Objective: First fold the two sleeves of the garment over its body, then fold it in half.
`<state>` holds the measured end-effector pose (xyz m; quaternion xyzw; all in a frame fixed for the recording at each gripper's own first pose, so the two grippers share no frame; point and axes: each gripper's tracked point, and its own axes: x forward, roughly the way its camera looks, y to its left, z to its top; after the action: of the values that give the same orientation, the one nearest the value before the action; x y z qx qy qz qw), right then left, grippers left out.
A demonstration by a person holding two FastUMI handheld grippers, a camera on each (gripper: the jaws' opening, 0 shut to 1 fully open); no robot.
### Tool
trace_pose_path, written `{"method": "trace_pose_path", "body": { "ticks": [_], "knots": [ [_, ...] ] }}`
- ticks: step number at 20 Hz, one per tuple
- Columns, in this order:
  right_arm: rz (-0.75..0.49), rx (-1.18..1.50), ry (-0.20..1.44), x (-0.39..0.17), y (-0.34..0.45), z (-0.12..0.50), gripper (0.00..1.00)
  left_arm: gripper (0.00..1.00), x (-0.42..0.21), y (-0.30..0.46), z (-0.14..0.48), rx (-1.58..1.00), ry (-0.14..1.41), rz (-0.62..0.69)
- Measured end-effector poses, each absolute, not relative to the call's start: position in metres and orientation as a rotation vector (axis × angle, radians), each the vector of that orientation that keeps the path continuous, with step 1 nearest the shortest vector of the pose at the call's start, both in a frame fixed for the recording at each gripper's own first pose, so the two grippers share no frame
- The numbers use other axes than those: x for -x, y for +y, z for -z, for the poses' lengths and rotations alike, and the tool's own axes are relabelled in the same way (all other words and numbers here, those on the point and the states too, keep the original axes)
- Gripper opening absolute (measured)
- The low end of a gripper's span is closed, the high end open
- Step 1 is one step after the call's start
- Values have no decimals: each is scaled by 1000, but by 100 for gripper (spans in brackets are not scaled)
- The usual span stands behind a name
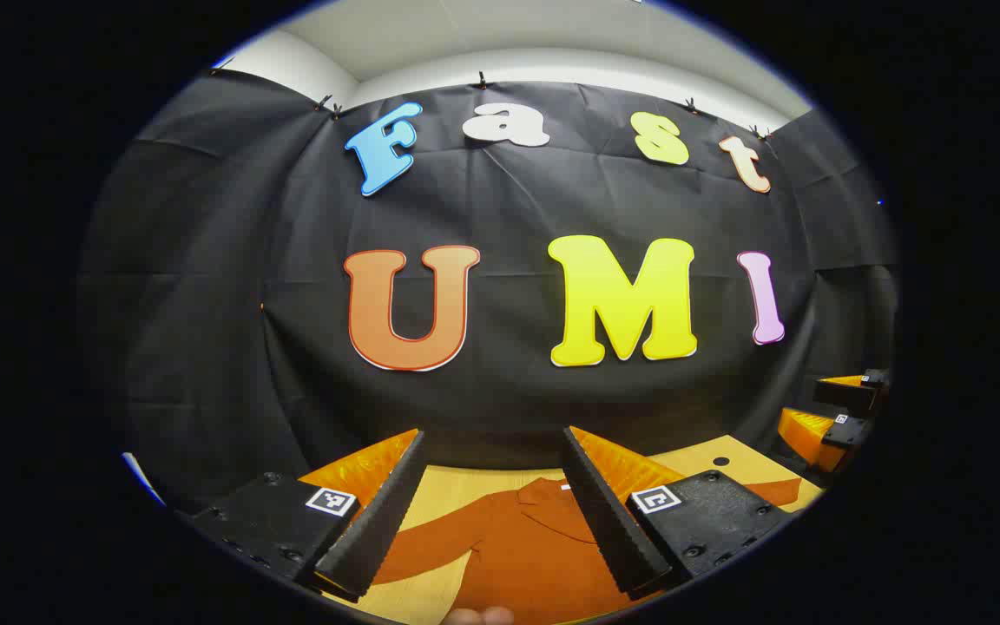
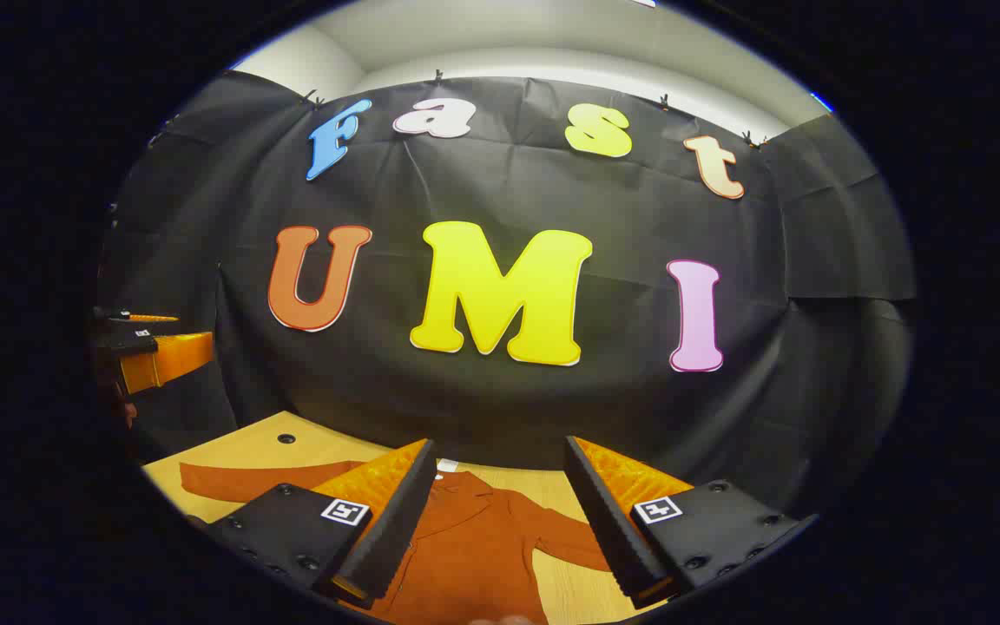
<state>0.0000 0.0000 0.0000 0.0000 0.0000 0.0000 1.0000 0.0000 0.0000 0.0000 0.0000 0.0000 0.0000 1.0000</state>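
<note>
A: Left gripper view first. Your left gripper point(image 1: 491, 503) hangs above the table point(image 1: 444, 482), jaws wide apart and gripping nothing. Between the fingers, toward 6 o'clock, you see the rust-orange shirt point(image 1: 526, 547) lying flat, collar toward the wall, one sleeve point(image 1: 430, 542) running out toward 7 o'clock. The other gripper point(image 1: 847, 408) sits off at 3 o'clock.

B: And the right gripper view?

A: Your right gripper point(image 2: 496, 512) is likewise spread open and empty, above the same shirt point(image 2: 474, 547). One sleeve point(image 2: 248, 482) stretches to 8 o'clock, the other point(image 2: 574, 542) to 5 o'clock. Neither looks folded yet.

B: What might go wrong?

A: You're high and tilted toward the wall, so I judge you could come down wide of a cuff and pinch both layers, or drag the body crooked. The table's hole point(image 2: 286, 438) might snag cloth.
</note>
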Motion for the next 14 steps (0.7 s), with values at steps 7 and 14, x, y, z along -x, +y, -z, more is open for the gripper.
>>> {"method": "trace_pose_path", "body": {
  "ticks": [7,14],
  "knots": [
    [-6,-35,-31,6,7,-8,94,99,9,-23,19,9,45,-1],
    [-16,-46,-20,5,4,-2,95,99,12,-32,19,-20,42,-10]
  ]
}}
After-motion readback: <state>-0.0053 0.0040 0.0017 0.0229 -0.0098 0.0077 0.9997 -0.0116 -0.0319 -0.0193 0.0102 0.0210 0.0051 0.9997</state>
